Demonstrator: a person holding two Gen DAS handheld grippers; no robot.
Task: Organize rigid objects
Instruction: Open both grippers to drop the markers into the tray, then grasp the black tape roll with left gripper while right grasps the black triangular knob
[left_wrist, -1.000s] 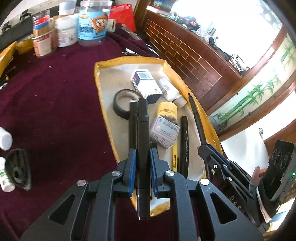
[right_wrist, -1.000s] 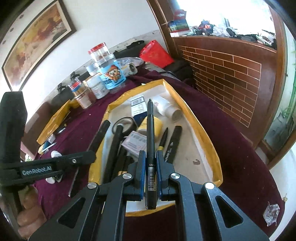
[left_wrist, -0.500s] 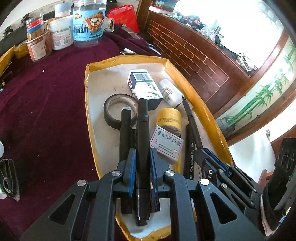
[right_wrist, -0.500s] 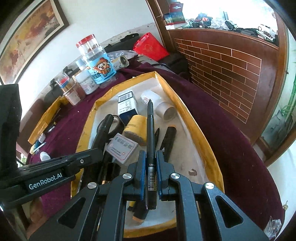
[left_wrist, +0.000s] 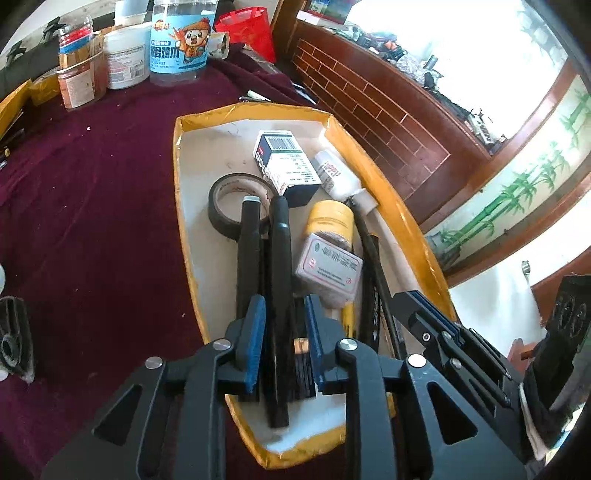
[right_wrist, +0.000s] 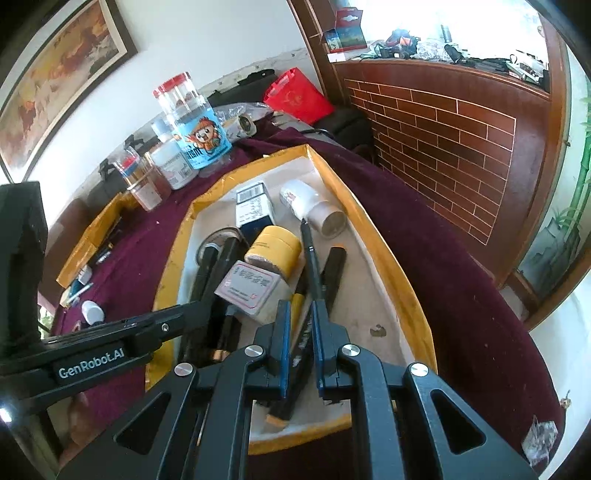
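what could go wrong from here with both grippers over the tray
1. The left gripper's jaws are opening around the black marker. It may drop crooked onto the other marker beside it instead of lying flat in the tray.
2. The thin pen sits skewed at the pad tips of the right gripper. It may slip early and knock the small box.

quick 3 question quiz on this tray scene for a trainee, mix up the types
1. True or false: the black tape roll lies inside the yellow-rimmed tray.
2. Which item shows a barcode? A white bottle; B blue-and-white box; C tape roll.
3. Fill in: the cloth under the tray is ____ in colour.
Key: 1 true; 2 B; 3 maroon.
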